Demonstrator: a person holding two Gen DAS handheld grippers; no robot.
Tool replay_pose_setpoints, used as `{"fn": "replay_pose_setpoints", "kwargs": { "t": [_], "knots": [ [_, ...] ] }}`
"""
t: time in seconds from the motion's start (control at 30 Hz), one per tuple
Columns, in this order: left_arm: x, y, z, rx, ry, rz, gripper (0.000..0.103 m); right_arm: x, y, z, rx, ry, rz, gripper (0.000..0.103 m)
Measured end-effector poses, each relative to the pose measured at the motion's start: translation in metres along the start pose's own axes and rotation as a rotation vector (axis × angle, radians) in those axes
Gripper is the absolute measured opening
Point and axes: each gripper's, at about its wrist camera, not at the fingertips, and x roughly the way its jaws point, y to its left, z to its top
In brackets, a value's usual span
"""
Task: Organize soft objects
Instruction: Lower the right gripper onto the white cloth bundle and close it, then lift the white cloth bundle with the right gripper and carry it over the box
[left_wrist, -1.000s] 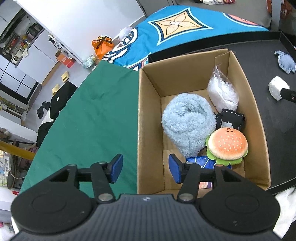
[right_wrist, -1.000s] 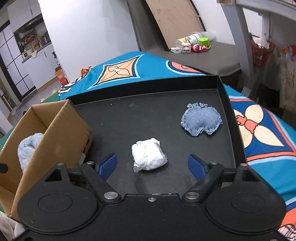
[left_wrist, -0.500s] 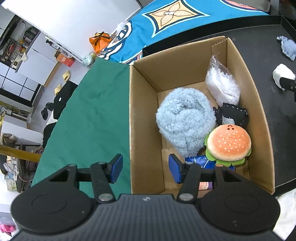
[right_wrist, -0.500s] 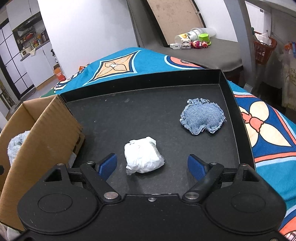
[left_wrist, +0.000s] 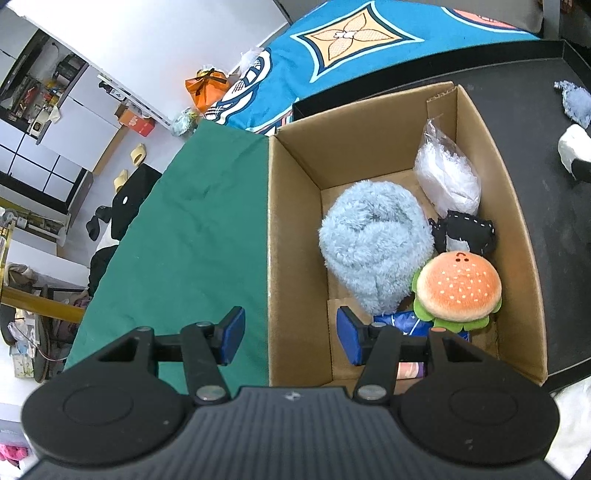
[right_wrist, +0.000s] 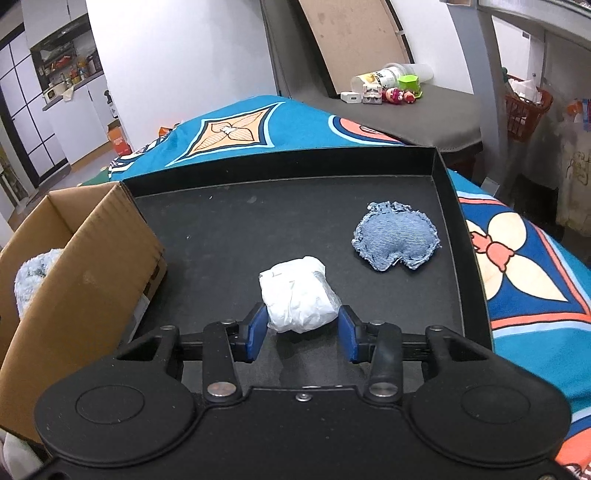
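Two soft things are left on the shallow black tray (right_wrist: 448, 206): a crumpled white wad wrapped in clear film (right_wrist: 297, 295) in the near middle, and a frayed blue denim cushion (right_wrist: 397, 240) farther off to the right, well apart from it. The right gripper (right_wrist: 302, 334) has the white wad between its blue pads (right_wrist: 255, 332) and its jaws are closing; the pads sit at the wad's near flanks, seemingly touching, though a firm squeeze cannot be told yet. The open brown cardboard box (left_wrist: 519, 236) stands at the tray's left edge and already holds a fluffy pale-blue rolled towel (left_wrist: 373, 243), a clear bag of white stuffing (left_wrist: 447, 177), a small black stitched pouch (left_wrist: 461, 232) and an orange burger plush (left_wrist: 458, 288). The left gripper (left_wrist: 290, 338) hangs half spread and empty, straddling the box's left wall, one pad over the green cloth (left_wrist: 199, 221), the other inside the box. The risk I judge here is a shallow grip: the pads catch only the wad's near end, so slippery film could let it squirt forward or sag out on the lift. Carried low, it could also snag the box's right wall and drop short, or land on the burger plush and roll.
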Motion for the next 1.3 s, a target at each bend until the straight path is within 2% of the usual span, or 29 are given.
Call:
{"fn": "replay_pose_setpoints", "kwargs": {
  "t": [0.4,0.8,1.3],
  "knots": [
    [-0.005,0.013,-0.005,-0.048,-0.040,-0.040,0.053,-0.028,0.012,0.010,-0.026,-0.030,0.012,0.041],
    [-0.004,0.031,-0.013,-0.117,-0.066,-0.098,0.053,-0.058,0.057,0.025,-0.085,-0.074,0.076,0.041],
    [0.004,0.046,-0.021,-0.166,-0.059,-0.180,0.049,-0.076,0.106,0.037,-0.135,-0.108,0.079,0.041]
  ]
}}
